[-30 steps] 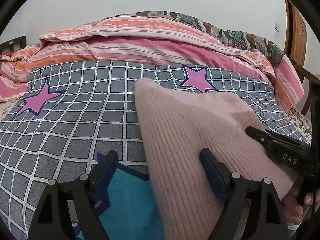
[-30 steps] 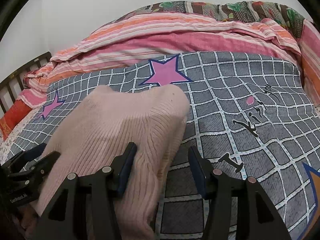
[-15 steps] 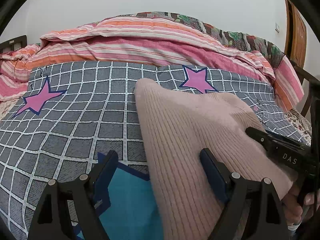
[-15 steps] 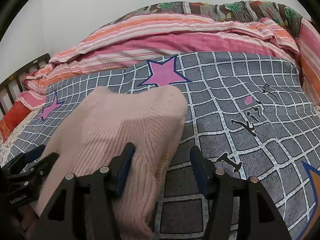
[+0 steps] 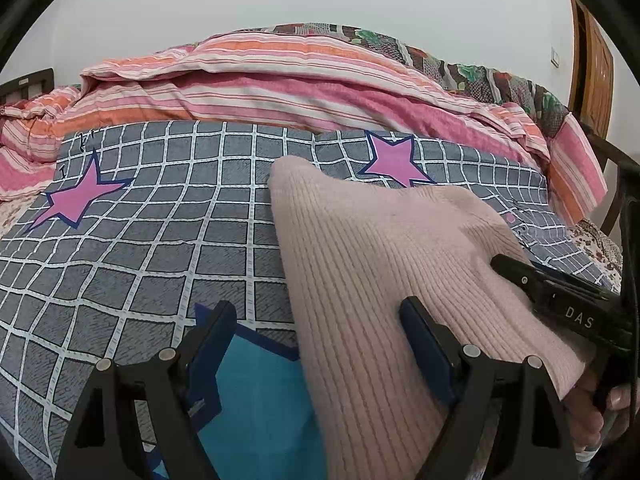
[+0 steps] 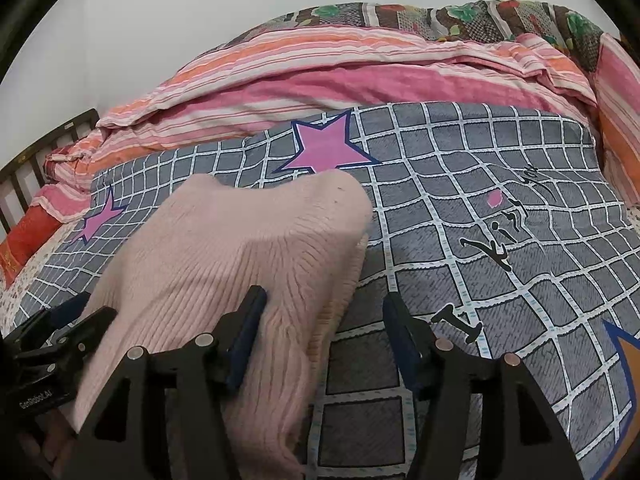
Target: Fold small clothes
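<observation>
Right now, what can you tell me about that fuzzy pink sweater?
The pink sweater is a pale, ribbed knit that looks soft. It lies folded in a thick bundle on the grey checked bedspread, its rounded far end near a pink star. Both open grippers straddle its near edges, one blue pad of each resting on top. No sleeves or collar show.

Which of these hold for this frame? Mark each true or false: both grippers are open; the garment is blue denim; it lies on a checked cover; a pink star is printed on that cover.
1. Both the left gripper and right gripper are open: true.
2. The garment is blue denim: false, it is a pink ribbed knit.
3. It lies on a checked cover: true.
4. A pink star is printed there: true.
</observation>
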### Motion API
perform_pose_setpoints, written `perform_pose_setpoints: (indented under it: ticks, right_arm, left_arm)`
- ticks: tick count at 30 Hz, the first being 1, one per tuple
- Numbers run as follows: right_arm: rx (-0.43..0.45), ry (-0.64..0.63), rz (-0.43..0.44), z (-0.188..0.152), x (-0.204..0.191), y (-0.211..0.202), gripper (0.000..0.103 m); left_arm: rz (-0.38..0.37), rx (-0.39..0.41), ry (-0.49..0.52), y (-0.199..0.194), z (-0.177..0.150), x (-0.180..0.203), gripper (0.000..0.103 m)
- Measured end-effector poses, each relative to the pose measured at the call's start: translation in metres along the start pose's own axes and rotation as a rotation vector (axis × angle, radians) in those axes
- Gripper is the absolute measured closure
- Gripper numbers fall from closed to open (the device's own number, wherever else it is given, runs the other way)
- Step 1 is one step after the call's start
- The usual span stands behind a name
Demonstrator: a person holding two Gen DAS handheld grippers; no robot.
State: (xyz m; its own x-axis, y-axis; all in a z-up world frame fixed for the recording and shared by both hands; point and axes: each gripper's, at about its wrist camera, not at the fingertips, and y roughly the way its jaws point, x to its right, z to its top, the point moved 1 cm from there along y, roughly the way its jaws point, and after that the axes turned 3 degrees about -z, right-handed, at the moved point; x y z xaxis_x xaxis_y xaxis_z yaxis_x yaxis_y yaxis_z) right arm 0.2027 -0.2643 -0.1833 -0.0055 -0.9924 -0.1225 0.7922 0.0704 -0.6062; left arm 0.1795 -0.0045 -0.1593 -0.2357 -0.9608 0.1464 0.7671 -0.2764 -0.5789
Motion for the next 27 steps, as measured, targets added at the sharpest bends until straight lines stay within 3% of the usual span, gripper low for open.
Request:
perform_pose_setpoints:
  ticks: [17,23,27]
  right_arm:
    - [0.001,0.019,0.02,0.0,0.003,-0.001,0.044]
    - [-0.013,0.095,0.103,0.002,0.019,-0.011,0.041]
    - [-0.052,0.13,0.115,0.016,0.024,-0.01,0.041]
  left_arm:
    - [-0.018,0.008,-0.022,-0.004,0.001,-0.004,0.018]
    - [-0.079,-0.011,-0.089,-0.015,0.004,-0.016,0.019]
    - [-0.06,-0.002,-0.088,-0.025,0.012,-0.02,0.021]
